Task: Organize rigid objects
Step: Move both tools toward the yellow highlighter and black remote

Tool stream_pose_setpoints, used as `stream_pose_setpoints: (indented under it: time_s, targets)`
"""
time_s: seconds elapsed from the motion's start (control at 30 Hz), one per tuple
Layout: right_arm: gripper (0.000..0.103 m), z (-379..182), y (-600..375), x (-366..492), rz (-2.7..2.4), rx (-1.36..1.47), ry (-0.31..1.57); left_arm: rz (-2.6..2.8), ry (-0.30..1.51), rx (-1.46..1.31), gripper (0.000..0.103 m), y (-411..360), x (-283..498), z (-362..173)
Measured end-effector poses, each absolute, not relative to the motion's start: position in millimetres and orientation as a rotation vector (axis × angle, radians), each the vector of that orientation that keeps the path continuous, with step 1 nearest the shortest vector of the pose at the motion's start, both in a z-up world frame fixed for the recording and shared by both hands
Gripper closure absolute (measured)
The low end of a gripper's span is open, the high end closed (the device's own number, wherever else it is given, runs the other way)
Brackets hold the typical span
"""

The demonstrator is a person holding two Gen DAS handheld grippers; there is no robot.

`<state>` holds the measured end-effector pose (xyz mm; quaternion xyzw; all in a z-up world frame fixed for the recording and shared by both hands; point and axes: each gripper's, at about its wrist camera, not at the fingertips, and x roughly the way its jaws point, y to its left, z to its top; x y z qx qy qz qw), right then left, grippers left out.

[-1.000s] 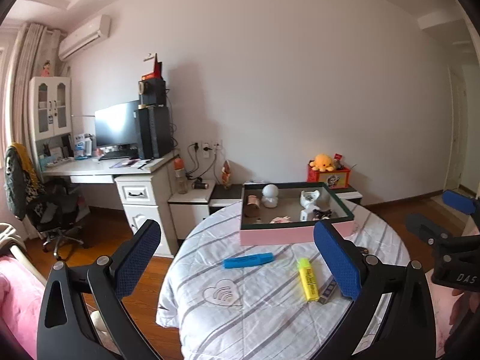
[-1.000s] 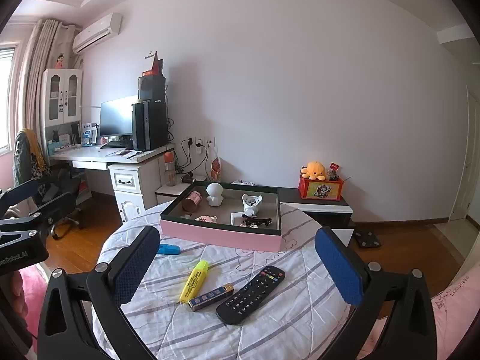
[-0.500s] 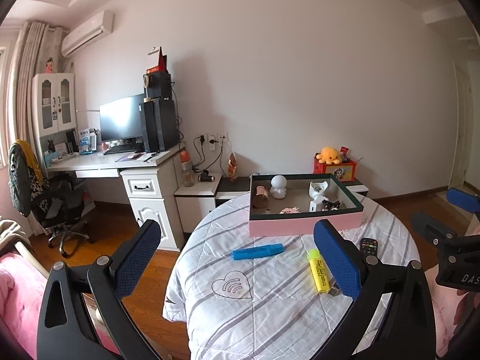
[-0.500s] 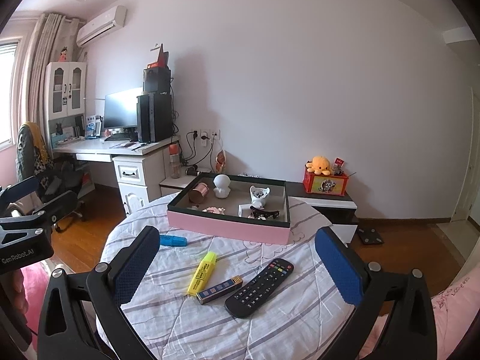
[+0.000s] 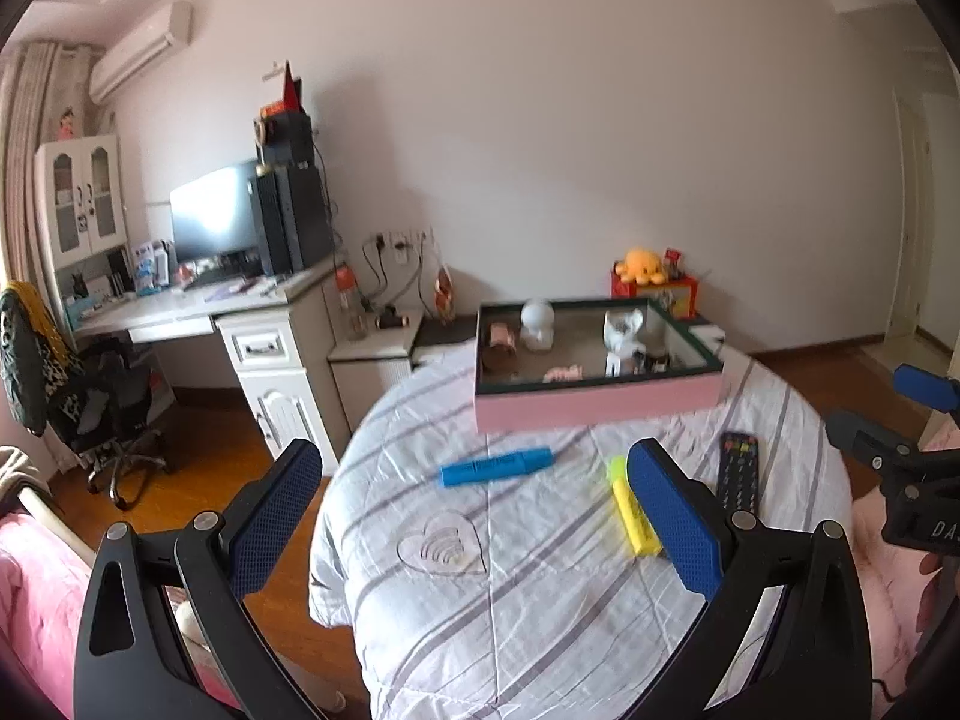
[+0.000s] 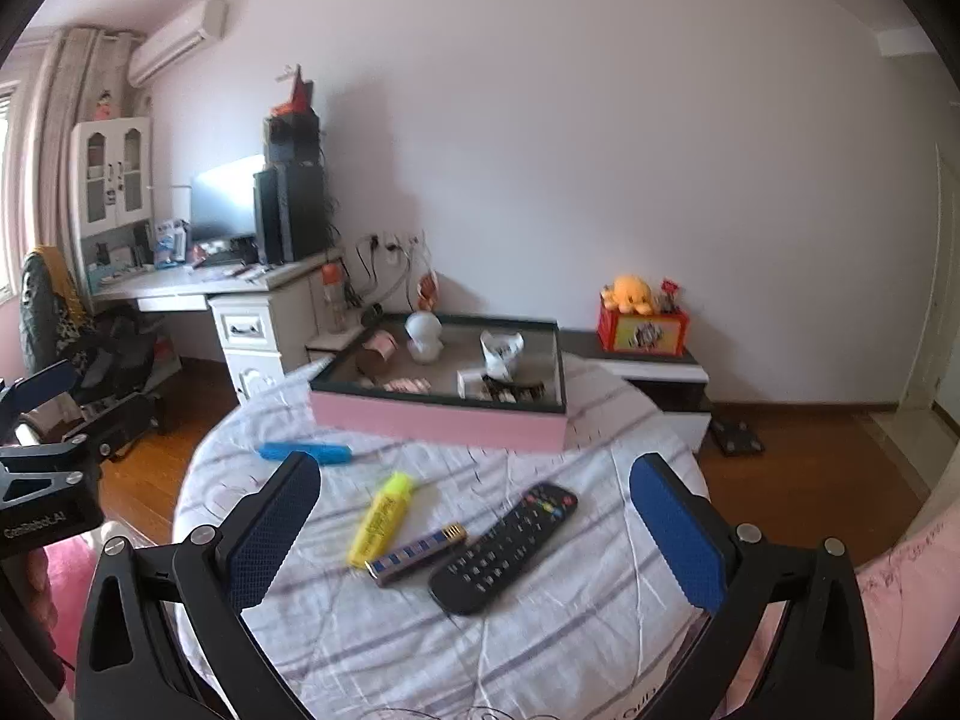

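Round table (image 6: 600,630), striped quilted cloth, fills lower centre of both views. One shallow rectangular tray (image 6: 438,417), pink wall, dark rim, centre frame, small figurines inside. One black remote (image 6: 504,546), rubber buttons, lower centre. Two highlighters: blue (image 5: 495,467), yellow (image 6: 384,516). One slim patterned bar (image 6: 417,546) between yellow highlighter and remote. Left gripper (image 5: 474,516) spread, empty; right gripper (image 6: 474,528) spread, empty, dimpled blue pads.

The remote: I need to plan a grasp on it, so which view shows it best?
The right wrist view: the remote lies whole and close between the open right gripper fingers, buttons visible. In the left wrist view it is smaller, off to the side, its near end cut off behind a finger.
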<state>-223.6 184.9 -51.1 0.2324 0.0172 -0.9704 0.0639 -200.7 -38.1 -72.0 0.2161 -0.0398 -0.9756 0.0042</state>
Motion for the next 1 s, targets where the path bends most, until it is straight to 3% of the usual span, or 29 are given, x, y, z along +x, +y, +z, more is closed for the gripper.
stream_pose_setpoints:
  time_s: [0.43,0.83,0.9,1.0]
  targets:
    - [0.000,-156.1,190.8,-281.4,-2.813,1.151,-0.015,-3.015,-0.148,1.033,0.000,-33.6,-247.5,-143.0]
    - [0.000,-179.6,197.2,-314.1,-2.756,1.226,0.015,-3.025,-0.202,1.209,0.000,-3.0,-274.4,-171.1]
    - [0.003,-179.5,204.1,-312.4,-2.749,1.216,-0.008,-3.028,-0.213,1.226,0.000,4.9,-278.2,-174.5]
    - [0.016,-176.3,215.9,-310.7,-2.771,1.222,-0.006,-3.034,-0.232,1.250,0.000,15.7,-284.8,-178.1]
